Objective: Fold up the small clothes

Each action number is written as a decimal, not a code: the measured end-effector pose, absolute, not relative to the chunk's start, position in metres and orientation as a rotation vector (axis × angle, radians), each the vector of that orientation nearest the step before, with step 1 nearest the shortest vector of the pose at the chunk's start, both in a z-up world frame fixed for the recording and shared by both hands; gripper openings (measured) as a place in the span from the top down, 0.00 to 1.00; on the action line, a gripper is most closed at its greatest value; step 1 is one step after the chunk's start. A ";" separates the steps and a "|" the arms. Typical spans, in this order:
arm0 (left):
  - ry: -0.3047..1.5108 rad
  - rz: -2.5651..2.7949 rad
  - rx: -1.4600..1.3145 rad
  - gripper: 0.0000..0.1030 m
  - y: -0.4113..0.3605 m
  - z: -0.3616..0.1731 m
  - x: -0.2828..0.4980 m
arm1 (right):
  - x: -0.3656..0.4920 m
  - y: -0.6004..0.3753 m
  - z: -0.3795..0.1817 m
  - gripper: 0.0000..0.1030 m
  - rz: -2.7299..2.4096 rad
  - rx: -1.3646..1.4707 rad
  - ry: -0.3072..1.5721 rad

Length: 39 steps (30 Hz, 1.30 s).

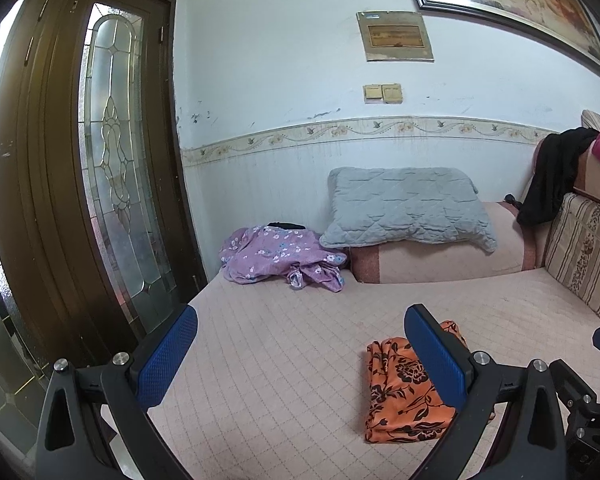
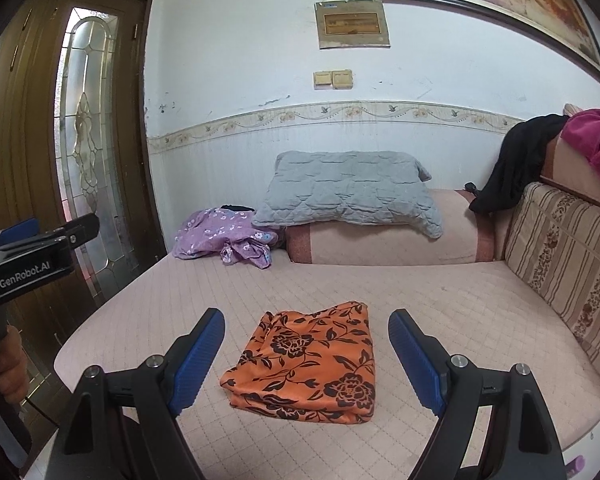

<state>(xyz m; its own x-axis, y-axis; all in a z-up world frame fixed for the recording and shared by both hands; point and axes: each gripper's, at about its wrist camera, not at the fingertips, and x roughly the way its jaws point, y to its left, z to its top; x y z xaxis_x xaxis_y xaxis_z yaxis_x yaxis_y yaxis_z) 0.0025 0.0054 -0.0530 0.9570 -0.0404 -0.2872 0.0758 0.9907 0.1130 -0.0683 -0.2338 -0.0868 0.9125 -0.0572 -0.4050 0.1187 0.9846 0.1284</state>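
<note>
- Both pairs of fingers are spread wide and pinch nothing: my right gripper [image 2: 306, 344] and my left gripper [image 1: 300, 340] hang over the bed [image 2: 440, 300].
- Straight ahead of my right fingers, framed between them, the orange floral cloth [image 2: 308, 360] lies already folded; it looks slightly longer running away from me.
- From my left it sits off to the right, partly behind that finger, so my right hand seems nearer.
- Far back by the grey pillow [image 2: 348, 188], well apart, the purple floral garment [image 2: 220, 240] lies crumpled, probably next.

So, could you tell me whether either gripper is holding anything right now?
Nothing: left gripper and right gripper are both open, above the orange floral cloth.
</note>
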 end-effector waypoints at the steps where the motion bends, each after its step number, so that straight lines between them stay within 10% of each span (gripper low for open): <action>1: 0.290 -0.059 0.120 0.00 0.006 -0.053 0.003 | -0.068 -0.234 -0.087 0.16 -0.091 0.150 0.414; 39: 0.324 -0.093 0.121 0.00 -0.015 -0.056 0.032 | -0.053 -0.253 -0.076 0.16 -0.100 0.157 0.378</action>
<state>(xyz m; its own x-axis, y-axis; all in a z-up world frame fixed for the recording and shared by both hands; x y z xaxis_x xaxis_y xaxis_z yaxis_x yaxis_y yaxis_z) 0.0320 -0.0148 -0.0563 0.9439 -0.0715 -0.3225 0.1103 0.9885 0.1038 -0.0527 -0.2526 -0.0759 0.9248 -0.0678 -0.3742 0.1263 0.9829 0.1342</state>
